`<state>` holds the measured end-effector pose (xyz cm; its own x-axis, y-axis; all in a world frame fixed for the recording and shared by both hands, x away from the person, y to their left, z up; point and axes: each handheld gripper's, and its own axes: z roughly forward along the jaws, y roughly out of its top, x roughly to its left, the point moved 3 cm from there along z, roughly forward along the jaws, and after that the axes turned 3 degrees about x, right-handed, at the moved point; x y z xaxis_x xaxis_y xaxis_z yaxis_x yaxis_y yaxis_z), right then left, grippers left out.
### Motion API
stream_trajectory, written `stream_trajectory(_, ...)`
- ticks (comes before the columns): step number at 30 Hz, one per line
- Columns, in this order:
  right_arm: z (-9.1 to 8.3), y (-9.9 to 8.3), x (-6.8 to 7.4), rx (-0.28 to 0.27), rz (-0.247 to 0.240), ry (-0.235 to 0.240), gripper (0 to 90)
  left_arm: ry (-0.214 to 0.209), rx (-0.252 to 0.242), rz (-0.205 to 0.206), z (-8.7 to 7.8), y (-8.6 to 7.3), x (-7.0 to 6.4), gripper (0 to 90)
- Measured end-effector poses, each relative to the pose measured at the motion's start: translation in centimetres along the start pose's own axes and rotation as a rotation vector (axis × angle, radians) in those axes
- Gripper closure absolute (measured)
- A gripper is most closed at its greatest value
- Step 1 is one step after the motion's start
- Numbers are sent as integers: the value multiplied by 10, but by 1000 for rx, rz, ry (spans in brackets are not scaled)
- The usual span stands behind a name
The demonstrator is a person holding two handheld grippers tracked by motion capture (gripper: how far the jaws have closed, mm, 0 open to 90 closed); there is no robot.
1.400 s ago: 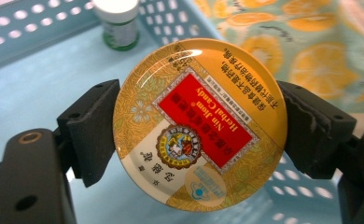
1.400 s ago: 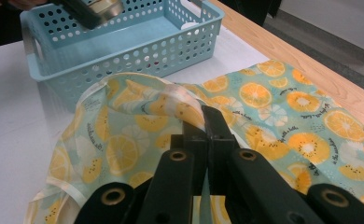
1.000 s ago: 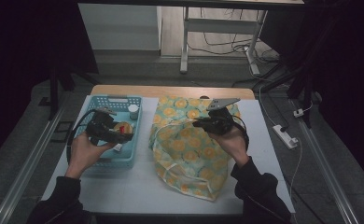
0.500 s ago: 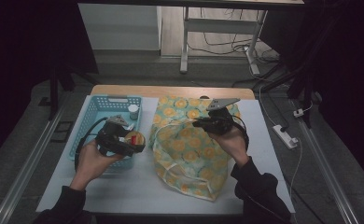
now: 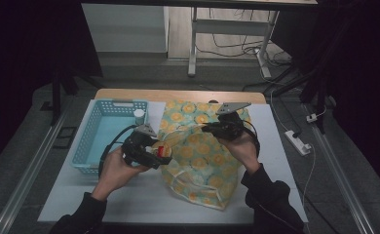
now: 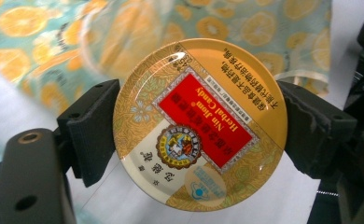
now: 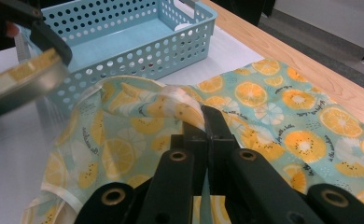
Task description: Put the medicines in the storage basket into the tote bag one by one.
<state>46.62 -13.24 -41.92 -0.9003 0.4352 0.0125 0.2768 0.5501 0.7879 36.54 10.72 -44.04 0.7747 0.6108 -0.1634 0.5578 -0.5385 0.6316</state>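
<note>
A round yellow-and-red herbal candy tin (image 6: 199, 125) sits clamped between the jaws of my left gripper (image 5: 160, 152), held just left of the bag's lifted rim; the tin (image 7: 19, 80) also shows at the far left of the right gripper view. The bag (image 5: 202, 151) is teal cloth printed with orange slices, lying on the white table. My right gripper (image 5: 212, 128) is shut on the bag's upper rim (image 7: 189, 109) and holds that edge raised, so the mouth gapes toward the tin.
A light blue perforated basket (image 5: 105, 134) stands left of the bag, with a small white-capped item (image 5: 139, 115) at its far right corner. A white power strip (image 5: 297, 142) lies on the floor at the right. The table's wooden far edge (image 5: 178, 95) runs behind the bag.
My left gripper has carried the tin from over the basket rightward to the bag's open edge. The right gripper has stayed put, holding the rim up.
</note>
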Motion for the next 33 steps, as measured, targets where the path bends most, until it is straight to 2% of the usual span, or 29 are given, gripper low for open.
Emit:
stream_trajectory(5,0,0,-1,-5,5,-3,896,-31,3,33,13,15,-10,203)
stream_trajectory(8,-1,1,-1,-8,4,-7,896,-79,13,44,23,23,-13,203)
stream_trajectory(11,-2,1,0,-13,4,-8,896,-92,21,56,32,28,-15,203)
stream_trajectory(16,-3,3,1,-18,1,-11,896,-109,32,62,48,37,-16,203)
stream_trajectory(19,-4,3,2,-21,-1,-11,896,-139,33,55,56,40,-15,203)
stream_trajectory(27,-5,5,4,-21,-11,-12,896,-155,43,40,74,51,-9,203)
stream_trajectory(30,-5,5,5,-22,-14,-13,896,-152,51,40,83,56,-7,203)
stream_trajectory(33,-5,5,5,-20,-16,-14,896,-129,58,39,90,59,-3,203)
